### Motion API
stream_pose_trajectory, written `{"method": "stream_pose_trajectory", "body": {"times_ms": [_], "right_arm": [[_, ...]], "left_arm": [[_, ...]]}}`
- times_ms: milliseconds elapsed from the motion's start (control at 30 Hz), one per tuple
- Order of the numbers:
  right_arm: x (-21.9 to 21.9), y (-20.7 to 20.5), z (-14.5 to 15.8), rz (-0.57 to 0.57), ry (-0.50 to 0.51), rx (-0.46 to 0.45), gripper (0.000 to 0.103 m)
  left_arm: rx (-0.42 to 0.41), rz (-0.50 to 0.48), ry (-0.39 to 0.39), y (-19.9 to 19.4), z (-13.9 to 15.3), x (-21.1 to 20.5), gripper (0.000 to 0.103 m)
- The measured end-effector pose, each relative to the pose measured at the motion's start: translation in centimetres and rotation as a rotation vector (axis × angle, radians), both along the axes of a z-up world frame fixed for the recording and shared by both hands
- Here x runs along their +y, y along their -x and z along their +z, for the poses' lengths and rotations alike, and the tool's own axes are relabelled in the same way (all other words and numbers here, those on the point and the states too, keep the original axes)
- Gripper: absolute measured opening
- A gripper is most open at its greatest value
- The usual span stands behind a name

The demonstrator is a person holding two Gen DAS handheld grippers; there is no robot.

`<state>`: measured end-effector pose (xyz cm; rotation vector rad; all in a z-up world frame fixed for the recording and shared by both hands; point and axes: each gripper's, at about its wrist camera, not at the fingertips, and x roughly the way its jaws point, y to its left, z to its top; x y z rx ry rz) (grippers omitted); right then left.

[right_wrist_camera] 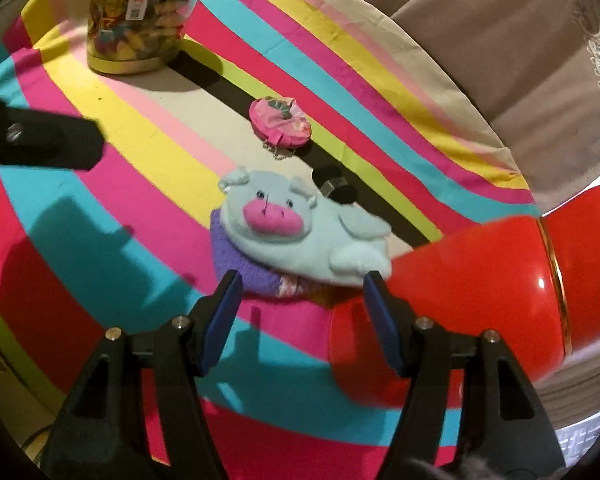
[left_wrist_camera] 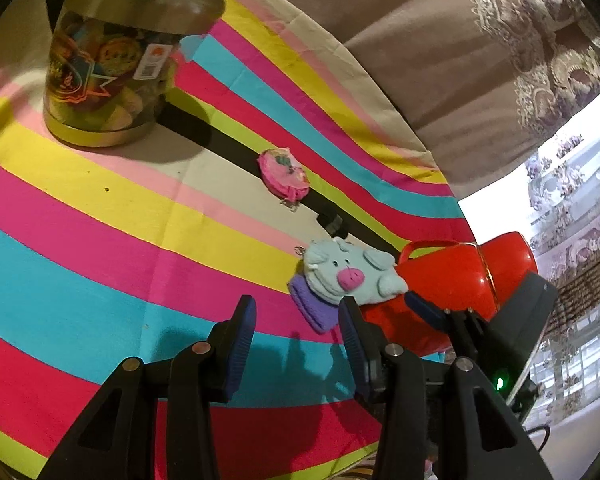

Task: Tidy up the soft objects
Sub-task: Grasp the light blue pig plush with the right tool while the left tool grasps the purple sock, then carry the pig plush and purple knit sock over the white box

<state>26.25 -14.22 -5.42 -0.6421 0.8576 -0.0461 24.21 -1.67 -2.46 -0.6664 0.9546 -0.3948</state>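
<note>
A pale blue pig plush [right_wrist_camera: 284,220] with a pink snout lies on a purple knitted pouch [right_wrist_camera: 236,264] on the striped cloth. My right gripper [right_wrist_camera: 302,292] stands open just in front of them, with its pads apart and nothing gripped. Farther back lies a round pink pouch [right_wrist_camera: 280,122] with a small chain. In the left wrist view the pig plush [left_wrist_camera: 348,276] and purple pouch [left_wrist_camera: 312,304] sit just ahead and right of my open, empty left gripper [left_wrist_camera: 298,320]. The pink pouch [left_wrist_camera: 284,174] is beyond them.
A red plastic vessel [right_wrist_camera: 480,280] with a gold band lies on its side against the plush's right. A lidded jar [left_wrist_camera: 112,60] of colourful items stands at the back left. A small black object [right_wrist_camera: 336,188] lies behind the pig. Brown fabric [left_wrist_camera: 440,60] borders the striped cloth [left_wrist_camera: 80,260].
</note>
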Motion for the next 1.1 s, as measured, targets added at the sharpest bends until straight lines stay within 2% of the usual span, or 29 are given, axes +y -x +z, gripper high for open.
{"method": "stream_pose_trajectory", "body": {"times_ms": [233, 467, 600, 767, 867, 1100], "right_arm": [[0.3, -2.4, -1.3, 0.013, 0.022, 0.044, 0.066], [0.0, -4.5, -1.8, 0.01, -0.055, 0.08, 0.066], [-0.6, -5.5, -1.9, -0.004, -0.149, 0.102, 0.048], [-1.0, -6.0, -1.7, -0.017, -0.237, 0.108, 0.036], [-1.5, -6.0, -1.2, -0.035, -0.292, 0.081, 0.027], [-1.6, -4.7, 2.3, -0.03, -0.368, -0.021, 0.022]], "left_arm": [[0.014, 0.005, 0.015, -0.5, -0.7, 0.6, 0.044], [0.025, 0.011, 0.02, -0.7, -1.2, 0.9, 0.044], [0.027, 0.012, 0.019, -0.7, -1.3, 1.0, 0.044], [0.034, 0.013, 0.013, -0.9, -1.8, 0.9, 0.044], [0.038, 0.013, 0.008, -1.0, -2.0, 0.9, 0.044], [0.03, -0.011, -0.01, -1.3, -2.3, 0.4, 0.044]]}}
